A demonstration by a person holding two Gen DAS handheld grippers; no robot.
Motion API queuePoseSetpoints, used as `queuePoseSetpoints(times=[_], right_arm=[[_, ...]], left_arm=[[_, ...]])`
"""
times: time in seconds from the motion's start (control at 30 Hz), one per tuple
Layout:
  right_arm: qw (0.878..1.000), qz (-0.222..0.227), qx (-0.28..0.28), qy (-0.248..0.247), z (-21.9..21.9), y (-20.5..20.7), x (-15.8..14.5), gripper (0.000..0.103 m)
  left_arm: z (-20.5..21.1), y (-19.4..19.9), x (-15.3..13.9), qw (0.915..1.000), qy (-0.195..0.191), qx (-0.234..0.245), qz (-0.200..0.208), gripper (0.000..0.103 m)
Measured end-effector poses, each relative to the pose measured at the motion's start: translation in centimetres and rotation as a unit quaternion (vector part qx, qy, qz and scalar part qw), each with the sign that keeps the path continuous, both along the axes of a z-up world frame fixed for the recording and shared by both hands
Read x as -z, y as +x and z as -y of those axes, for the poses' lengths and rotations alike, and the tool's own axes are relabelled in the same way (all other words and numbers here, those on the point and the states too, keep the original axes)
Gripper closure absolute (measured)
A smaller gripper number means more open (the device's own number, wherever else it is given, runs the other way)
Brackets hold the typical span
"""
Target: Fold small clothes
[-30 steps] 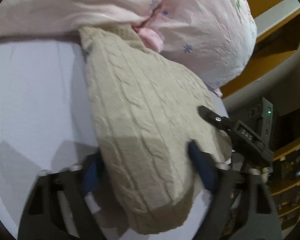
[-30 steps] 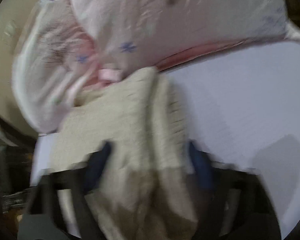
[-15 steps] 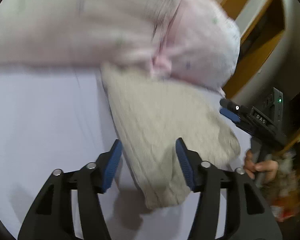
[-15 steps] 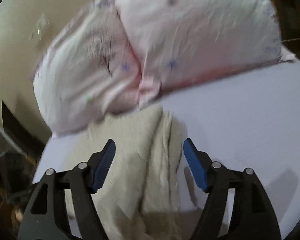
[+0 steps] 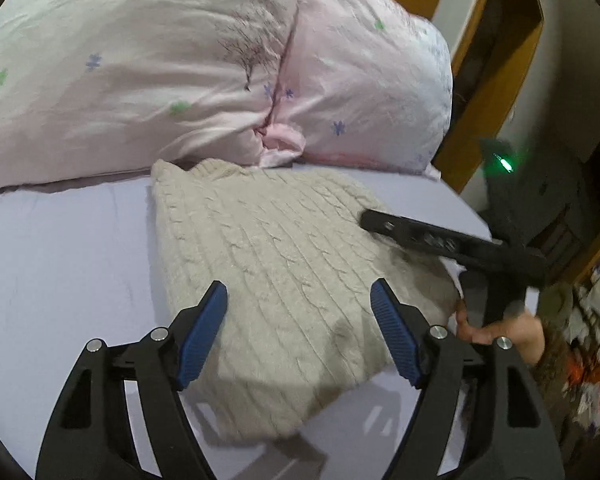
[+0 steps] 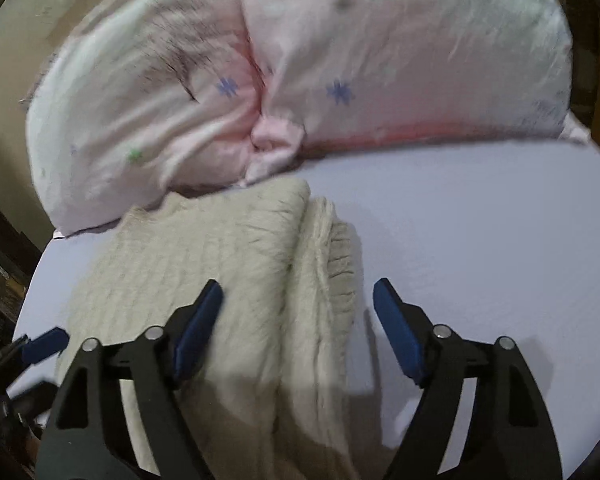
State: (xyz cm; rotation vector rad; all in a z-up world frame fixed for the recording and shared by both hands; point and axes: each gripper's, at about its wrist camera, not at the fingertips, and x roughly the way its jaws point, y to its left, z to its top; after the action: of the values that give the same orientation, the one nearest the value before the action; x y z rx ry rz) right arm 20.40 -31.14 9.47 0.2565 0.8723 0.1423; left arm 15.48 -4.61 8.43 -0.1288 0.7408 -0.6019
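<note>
With the left gripper and right gripper both held wide open and empty, the folded sweater is best pressed flat on the bed, its right-hand layered edge squared.

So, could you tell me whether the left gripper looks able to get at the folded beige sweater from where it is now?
Probably yes. The left gripper is open just above the sweater, which lies flat on the sheet with nothing in between.
</note>
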Motion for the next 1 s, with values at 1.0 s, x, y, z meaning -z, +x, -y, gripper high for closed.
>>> queuePoseSetpoints(times=[1.0], right_arm=[[0.992, -0.056, -0.057, -0.097, -2.5, -13.2, 2.1, 0.002]], left_arm=[[-2.5, -9.4, 4.1, 0.9885, 0.077, -0.128, -0.021, 0.001]])
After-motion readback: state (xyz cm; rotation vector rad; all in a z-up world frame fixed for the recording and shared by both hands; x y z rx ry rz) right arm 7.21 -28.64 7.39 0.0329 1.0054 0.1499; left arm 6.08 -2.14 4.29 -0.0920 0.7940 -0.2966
